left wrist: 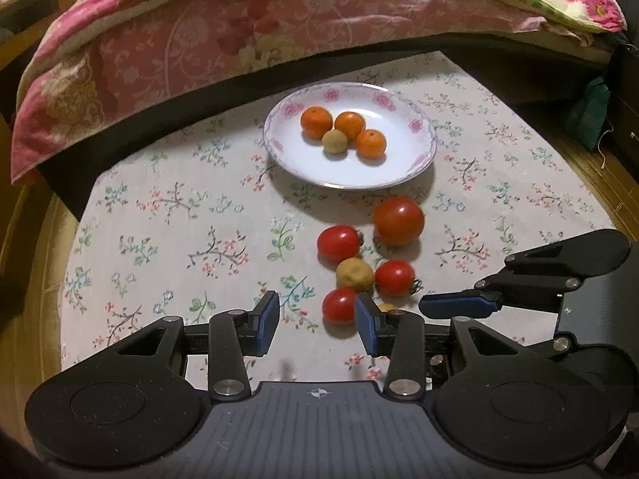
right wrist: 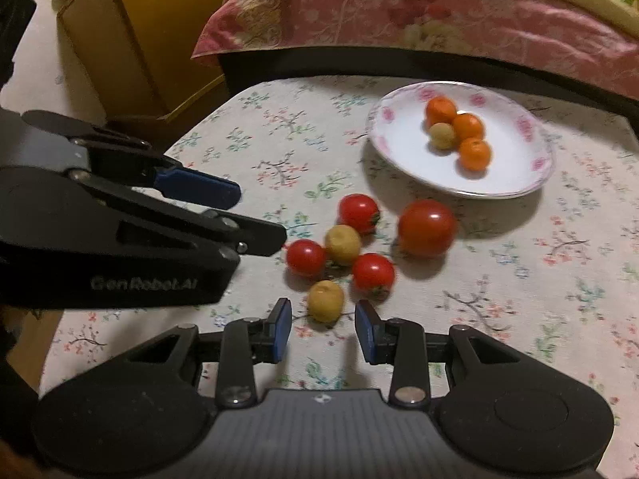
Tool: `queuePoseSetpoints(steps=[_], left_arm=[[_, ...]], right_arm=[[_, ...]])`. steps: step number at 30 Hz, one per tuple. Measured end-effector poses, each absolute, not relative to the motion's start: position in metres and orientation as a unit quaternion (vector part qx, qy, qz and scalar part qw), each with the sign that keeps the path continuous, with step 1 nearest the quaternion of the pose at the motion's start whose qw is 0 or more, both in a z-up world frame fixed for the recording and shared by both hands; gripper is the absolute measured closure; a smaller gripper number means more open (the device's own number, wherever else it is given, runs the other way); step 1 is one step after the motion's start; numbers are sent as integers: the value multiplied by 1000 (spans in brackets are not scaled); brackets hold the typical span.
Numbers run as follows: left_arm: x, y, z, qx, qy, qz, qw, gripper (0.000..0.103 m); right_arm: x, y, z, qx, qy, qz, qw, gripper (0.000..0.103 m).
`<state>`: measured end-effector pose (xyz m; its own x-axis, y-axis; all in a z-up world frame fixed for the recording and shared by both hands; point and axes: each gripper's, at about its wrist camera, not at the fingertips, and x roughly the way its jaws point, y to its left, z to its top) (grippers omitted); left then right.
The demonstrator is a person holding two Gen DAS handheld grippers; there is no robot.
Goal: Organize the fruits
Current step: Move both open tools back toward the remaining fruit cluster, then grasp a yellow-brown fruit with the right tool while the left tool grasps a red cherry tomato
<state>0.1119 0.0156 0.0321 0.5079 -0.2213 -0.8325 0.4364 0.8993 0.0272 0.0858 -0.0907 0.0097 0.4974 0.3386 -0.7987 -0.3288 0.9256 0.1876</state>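
Observation:
A white plate with pink flowers [left wrist: 403, 171] [right wrist: 515, 175] holds three oranges [left wrist: 351, 124] [right wrist: 468, 125] and a small tan fruit [left wrist: 335, 141] [right wrist: 442, 135]. On the floral cloth in front of it lie a large tomato [left wrist: 398, 220] [right wrist: 426, 227], three small tomatoes [left wrist: 339, 242] [right wrist: 358, 207] and a yellowish fruit [left wrist: 354, 274] [right wrist: 342, 244]. My left gripper [left wrist: 317, 321] is open and empty, its right finger beside a small tomato [left wrist: 339, 305]. My right gripper [right wrist: 323, 325] is open, with another yellowish fruit [right wrist: 325, 300] just ahead between its fingertips.
A flowered quilt [left wrist: 239, 40] hangs over the bed edge behind the table. A yellow cardboard box [right wrist: 139, 36] stands at the far left. The right gripper's body [left wrist: 559, 279] shows at the right; the left one [right wrist: 120, 231] shows at the left.

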Motion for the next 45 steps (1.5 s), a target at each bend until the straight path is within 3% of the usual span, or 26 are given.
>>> queuePoseSetpoints(steps=[7,11,27,31,45], left_arm=[[112,26,29,119,460,-194,858,51],[114,27,27,122,459,-198,857,51],[112,1,3,157,468,-241,836,52],[119,-4,-10,160,481,-238,828,59],[122,-9,-16,169,469,-233,835,65]], right_arm=[[93,-79,-1,-3,459,199,866,74],[96,-76,-5,-21,466,195,863,84],[82,-116,9,-1,490,181,853,85],[83,-124,13,7,489,175,855,85],[89,-128,0,13,497,175,850,85]])
